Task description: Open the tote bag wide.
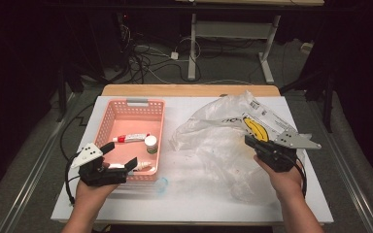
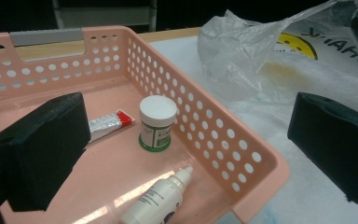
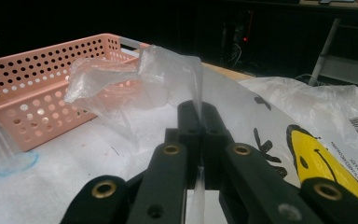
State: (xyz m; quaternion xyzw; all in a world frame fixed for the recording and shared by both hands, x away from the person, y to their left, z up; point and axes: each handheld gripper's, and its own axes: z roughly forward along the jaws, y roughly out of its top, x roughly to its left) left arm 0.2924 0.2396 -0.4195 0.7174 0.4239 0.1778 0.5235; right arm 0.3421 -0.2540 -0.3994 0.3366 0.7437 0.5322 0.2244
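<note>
1. Two grippers on show, one per hand, both over a white surface (image 1: 199,199).
2. Right gripper (image 1: 253,143): jaws clenched on the plastic bag (image 1: 213,131). Right gripper view has a thin fold of clear film pinched between the two black jaws, rising above them and puffing out to the left.
3. Bag lies crumpled on the right half of the surface, just beside the basket, w/ a yellow smiley print (image 3: 317,158) and black lettering next to the pinched part; a barcode label sits further right.
4. Left gripper (image 1: 121,155): jaws released, wide apart, nothing between them. High view puts it at the near edge of the pink basket (image 1: 108,116), one jaw over the basket's inside, the other at its near right corner. Left gripper view agrees: left jaw over the basket floor, right jaw out over the surface by the bag.
5. Basket sits on the left half of the surface, perforated walls, grey strip on the far handle.
6. Inside it, 3 items:
   - small tube (image 2: 108,123) w/ red cap, lying flat toward the middle;
   - white-lidded jar (image 2: 157,122) w/ green base, upright, just right of the tube's cap, near the right wall;
   - white dropper bottle (image 2: 161,198), lying on its side at the near end, nozzle pointing toward the jar, not touching it.
7. Blue-ish smudge (image 1: 161,183) on the surface just outside the basket's near right corner.
</note>
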